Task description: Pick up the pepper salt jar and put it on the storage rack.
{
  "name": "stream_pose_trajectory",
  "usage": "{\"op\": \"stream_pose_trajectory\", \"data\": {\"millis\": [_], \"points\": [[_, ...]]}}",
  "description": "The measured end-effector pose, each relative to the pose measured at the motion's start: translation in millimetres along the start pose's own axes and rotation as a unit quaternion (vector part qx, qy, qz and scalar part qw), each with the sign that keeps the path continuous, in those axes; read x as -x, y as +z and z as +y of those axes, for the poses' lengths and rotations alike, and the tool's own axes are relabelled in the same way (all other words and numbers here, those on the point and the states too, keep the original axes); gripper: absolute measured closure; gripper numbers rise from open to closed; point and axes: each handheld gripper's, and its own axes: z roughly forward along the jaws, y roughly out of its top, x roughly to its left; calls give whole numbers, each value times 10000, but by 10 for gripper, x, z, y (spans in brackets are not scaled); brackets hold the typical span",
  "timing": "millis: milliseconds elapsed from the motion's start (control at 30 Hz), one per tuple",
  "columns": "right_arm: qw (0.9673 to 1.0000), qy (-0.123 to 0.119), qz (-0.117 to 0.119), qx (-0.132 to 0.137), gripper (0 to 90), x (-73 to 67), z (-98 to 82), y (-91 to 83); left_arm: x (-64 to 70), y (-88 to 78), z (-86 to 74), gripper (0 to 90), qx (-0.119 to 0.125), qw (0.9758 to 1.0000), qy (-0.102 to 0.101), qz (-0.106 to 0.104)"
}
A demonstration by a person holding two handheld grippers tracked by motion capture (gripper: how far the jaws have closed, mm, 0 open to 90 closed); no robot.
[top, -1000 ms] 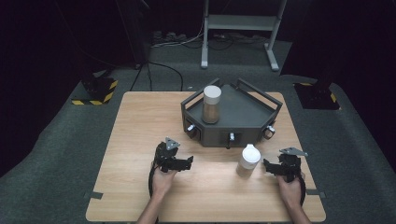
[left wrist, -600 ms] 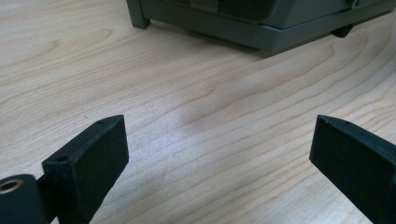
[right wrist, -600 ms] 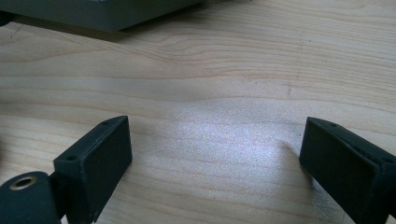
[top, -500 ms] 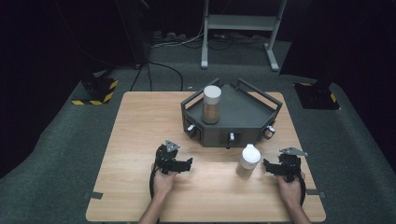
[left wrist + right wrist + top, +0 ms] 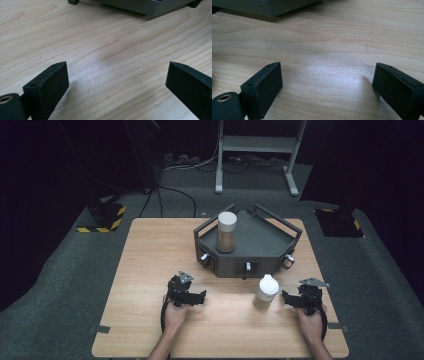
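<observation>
Grippers idle, lower frame: left gripper (image 5: 200,296) and right gripper (image 5: 286,298) both spread wide, empty. White bottle (image 5: 265,292) stands just left of my right gripper, apparently untouched. Risk: a careless sideways nudge tips it on the table (image 5: 150,270).

The table (image 5: 150,270) is pale wood with wavy grain. A dark grey tray (image 5: 265,245) holds a tan jar (image 5: 226,232) with a white lid. The bottle (image 5: 265,291) is white. Both grippers (image 5: 200,297) (image 5: 286,298) are black.
</observation>
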Motion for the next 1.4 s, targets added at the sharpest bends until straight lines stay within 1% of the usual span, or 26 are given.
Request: {"op": "stream_pose_trajectory", "data": {"millis": [167,200,300,400,467,500,533,633,700,733,767,800,1400], "points": [[10000,4,-5,0,85,-2,1,1,7,29,-3,48,-80,9999,68,13],[10000,15,-7,-4,85,-5,2,1,18,31,-8,47,-72,9999,99,37],[10000,16,-8,-4,85,-6,2,1,27,32,-10,45,-68,9999,80,54],[10000,16,-9,-4,85,-6,2,1,61,40,-45,42,-20,9998,167,107],[10000,15,-11,-4,84,-7,2,1,75,44,-55,41,-4,9997,186,130],[10000,17,-11,-4,84,-7,3,2,83,45,-53,40,-3,9998,169,146],[10000,12,-12,-3,84,-7,3,2,71,43,-59,39,13,9999,111,120],[10000,18,-13,-5,84,-8,3,2,48,38,-66,40,33,9999,74,83],[10000,12,-14,-2,84,-8,3,2,61,42,-61,38,18,9999,105,98],[10000,8,-14,-1,84,-7,3,3,90,50,-52,36,-7,9997,183,154],[10000,10,-15,-2,84,-8,3,2,90,50,-52,33,-7,9997,183,154],[10000,19,-15,-4,84,-9,3,2,134,60,-32,27,-65,9993,280,234],[10000,18,-14,-3,84,-8,2,2,142,56,-37,29,-59,9993,287,241]]}}
